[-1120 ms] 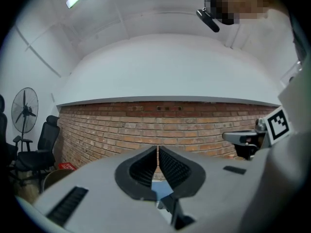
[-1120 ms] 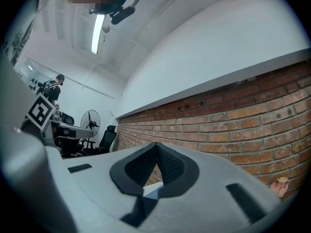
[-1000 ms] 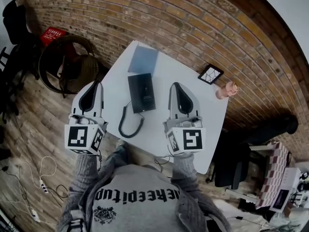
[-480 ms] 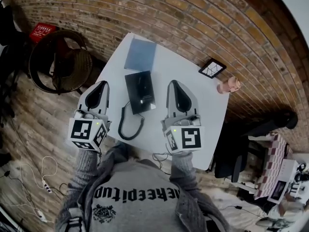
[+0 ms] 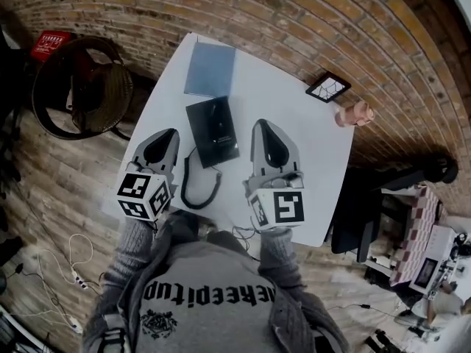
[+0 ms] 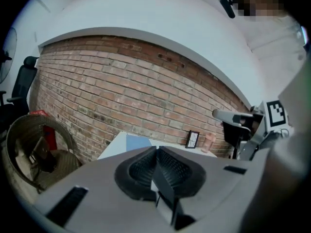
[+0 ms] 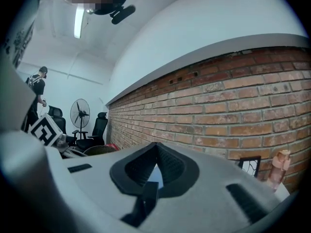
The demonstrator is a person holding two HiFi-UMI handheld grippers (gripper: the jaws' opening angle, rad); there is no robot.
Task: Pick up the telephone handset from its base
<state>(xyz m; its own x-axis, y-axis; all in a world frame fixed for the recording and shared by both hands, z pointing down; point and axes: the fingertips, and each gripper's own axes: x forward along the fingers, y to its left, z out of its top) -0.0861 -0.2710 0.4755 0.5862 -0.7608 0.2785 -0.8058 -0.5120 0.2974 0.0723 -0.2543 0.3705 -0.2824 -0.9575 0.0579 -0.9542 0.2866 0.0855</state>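
The black telephone lies flat in the middle of the white table, and its handset rests on the base. Its coiled cord loops toward the near edge. My left gripper is shut and empty just left of the phone, beside the cord. My right gripper is shut and empty just right of the phone. Both point toward the brick wall. In the left gripper view the shut jaws hide the phone. The right gripper view likewise shows only shut jaws and wall.
A blue notebook lies beyond the phone. A small picture frame and a pink bottle stand at the far right corner. A wicker chair sits left of the table, and a black office chair to its right.
Both grippers have sunk toward the table. The left one has dropped further, rolled, and closed in on the cord and the phone's left side. Both stay shut.
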